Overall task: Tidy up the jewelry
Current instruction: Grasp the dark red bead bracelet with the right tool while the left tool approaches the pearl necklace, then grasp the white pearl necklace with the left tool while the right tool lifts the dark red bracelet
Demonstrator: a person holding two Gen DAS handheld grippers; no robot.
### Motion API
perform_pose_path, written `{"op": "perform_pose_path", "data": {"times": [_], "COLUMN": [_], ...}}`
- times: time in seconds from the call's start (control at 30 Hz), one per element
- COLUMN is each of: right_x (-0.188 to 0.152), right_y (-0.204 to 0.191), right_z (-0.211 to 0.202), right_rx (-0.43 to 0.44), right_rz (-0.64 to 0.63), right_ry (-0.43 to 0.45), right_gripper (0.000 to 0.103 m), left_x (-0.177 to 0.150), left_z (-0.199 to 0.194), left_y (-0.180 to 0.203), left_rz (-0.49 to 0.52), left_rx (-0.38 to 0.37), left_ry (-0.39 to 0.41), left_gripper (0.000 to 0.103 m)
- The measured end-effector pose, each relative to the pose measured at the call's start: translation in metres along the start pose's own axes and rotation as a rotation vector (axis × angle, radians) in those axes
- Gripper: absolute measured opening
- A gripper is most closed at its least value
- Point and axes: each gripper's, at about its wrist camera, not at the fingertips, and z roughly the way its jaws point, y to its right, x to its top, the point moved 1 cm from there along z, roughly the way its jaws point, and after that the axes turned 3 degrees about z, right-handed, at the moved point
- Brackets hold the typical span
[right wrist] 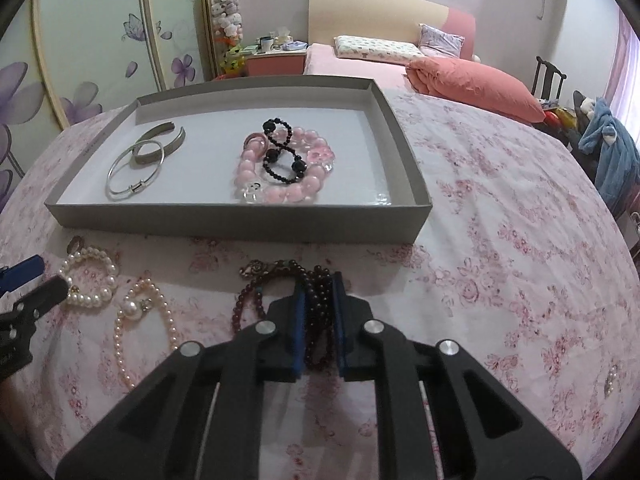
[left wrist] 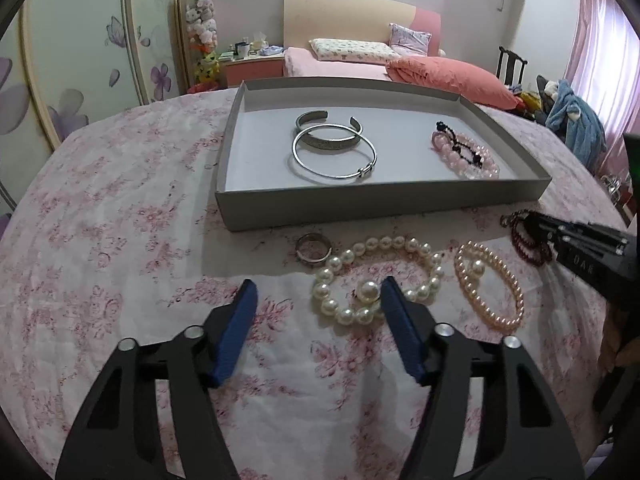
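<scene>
A grey tray (left wrist: 360, 210) (right wrist: 240, 224) on the floral cloth holds two silver bangles (left wrist: 334, 156) (right wrist: 134, 164), a pink bead bracelet (left wrist: 468, 156) (right wrist: 280, 192) and a black bead string (right wrist: 280, 160). In front lie a silver ring (left wrist: 313, 249), a large white pearl bracelet (left wrist: 380, 276) (right wrist: 90, 280) and a small pink pearl bracelet (left wrist: 490, 286) (right wrist: 144, 328). My left gripper (left wrist: 318, 290) is open, just left of the white pearls. My right gripper (right wrist: 318, 280) (left wrist: 560, 236) is shut on a dark red bead bracelet (right wrist: 316, 320) (left wrist: 528, 240) lying on the cloth.
The table has a rounded edge, covered in pink floral cloth (left wrist: 100, 260). Behind it stand a bed with an orange pillow (left wrist: 448, 76), a nightstand (left wrist: 252, 64), a flowered wardrobe (left wrist: 80, 80) and a chair with blue clothing (left wrist: 576, 120).
</scene>
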Motion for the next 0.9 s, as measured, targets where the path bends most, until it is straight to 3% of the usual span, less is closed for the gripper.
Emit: {"op": "perform_pose_path", "data": {"times": [0.13, 0.27, 0.33, 0.67, 0.9], "right_x": [-0.0006, -0.0002, -0.0002, -0.0002, -0.0002], "right_y": [0.0017, 0.0008, 0.0007, 0.0008, 0.001], "right_z": [-0.0006, -0.0003, -0.0004, -0.0003, -0.0002], "right_rx": [0.006, 0.007, 0.007, 0.006, 0.007], "right_rz": [0.002, 0.002, 0.003, 0.001, 0.002], "right_ry": [-0.001, -0.001, -0.001, -0.001, -0.001], "right_gripper": [0.013, 0.013, 0.013, 0.013, 0.014], "left_x": [0.004, 0.0027, 0.002, -0.0051, -0.0012], "left_z": [0.0023, 0.0034, 0.0045, -0.0001, -0.0003], "left_y": [-0.0011, -0.0011, 0.0002, -0.001, -0.0016], "left_rz": [-0.022, -0.023, -0.013, 0.063, 0.029], "left_rx": [-0.014, -0.033, -0.034, 0.032, -0.023], "left_ry": [0.004, 0.0, -0.011, -0.026, -0.015], "left_gripper": [0.046, 0.042, 0.035, 0.029, 0.035]}}
